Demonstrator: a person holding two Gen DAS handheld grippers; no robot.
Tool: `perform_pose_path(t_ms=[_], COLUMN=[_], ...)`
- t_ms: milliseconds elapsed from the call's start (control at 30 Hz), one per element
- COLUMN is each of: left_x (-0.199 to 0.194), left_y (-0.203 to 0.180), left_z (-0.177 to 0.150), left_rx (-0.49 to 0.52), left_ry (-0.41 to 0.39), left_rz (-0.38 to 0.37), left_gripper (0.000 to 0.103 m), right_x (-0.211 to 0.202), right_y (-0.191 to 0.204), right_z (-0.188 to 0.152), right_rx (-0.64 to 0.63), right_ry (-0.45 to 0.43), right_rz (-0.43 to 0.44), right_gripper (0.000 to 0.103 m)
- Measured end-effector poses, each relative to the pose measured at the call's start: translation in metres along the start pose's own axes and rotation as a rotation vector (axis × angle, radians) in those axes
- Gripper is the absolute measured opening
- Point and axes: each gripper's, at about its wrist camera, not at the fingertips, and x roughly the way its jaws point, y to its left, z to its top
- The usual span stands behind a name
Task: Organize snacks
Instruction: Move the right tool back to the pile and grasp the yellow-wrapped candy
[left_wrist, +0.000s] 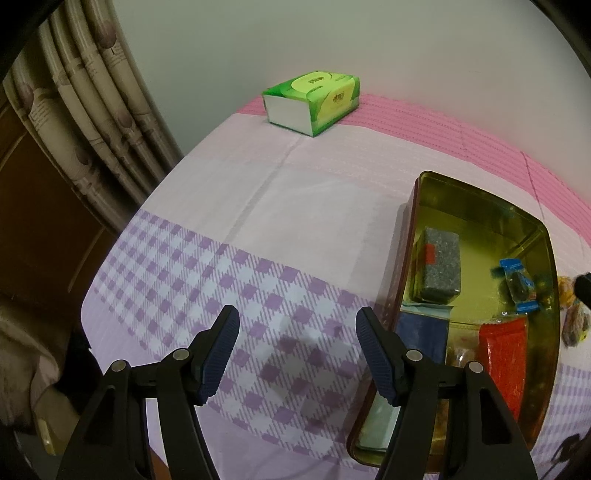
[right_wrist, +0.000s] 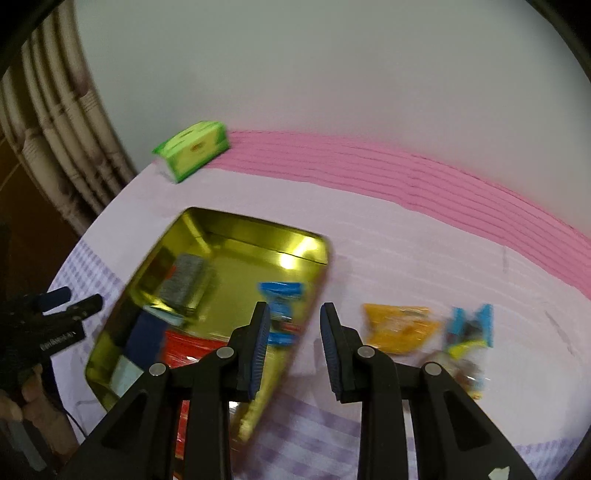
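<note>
Both hand-held grippers, left (left_wrist: 297, 326) and right (right_wrist: 291, 325), gape unladen beside the glossy gold tin (right_wrist: 236, 236) holding wrapped snacks.

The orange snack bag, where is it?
In the right wrist view, the orange snack bag lies on the tablecloth, right of the gold tin, beside a blue-wrapped snack.

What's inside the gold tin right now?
Inside the tin: grey box, blue-wrapped snack, red pack, navy pack. The right finger hides the near corner.
</note>
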Motion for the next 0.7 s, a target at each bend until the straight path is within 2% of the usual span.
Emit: perform_pose_path(t_ms=[367,700], left_x=[0.0,-0.005], left_y=[-0.005,-0.008], left_z=[-0.002,-0.002], left_rx=[0.021,0.013], left_ry=[0.001,-0.014], left_rz=[0.002,-0.026], left_gripper=[0.066,0.066], right_x=[-0.02,-0.004], right_y=[-0.103,-0.126], right_z=[-0.031,-0.057], right_rx=[0.131,0.137], right_ry=[0.031,0.086], right_rz=[-0.155,-0.15], right_gripper=[0.027,0.027])
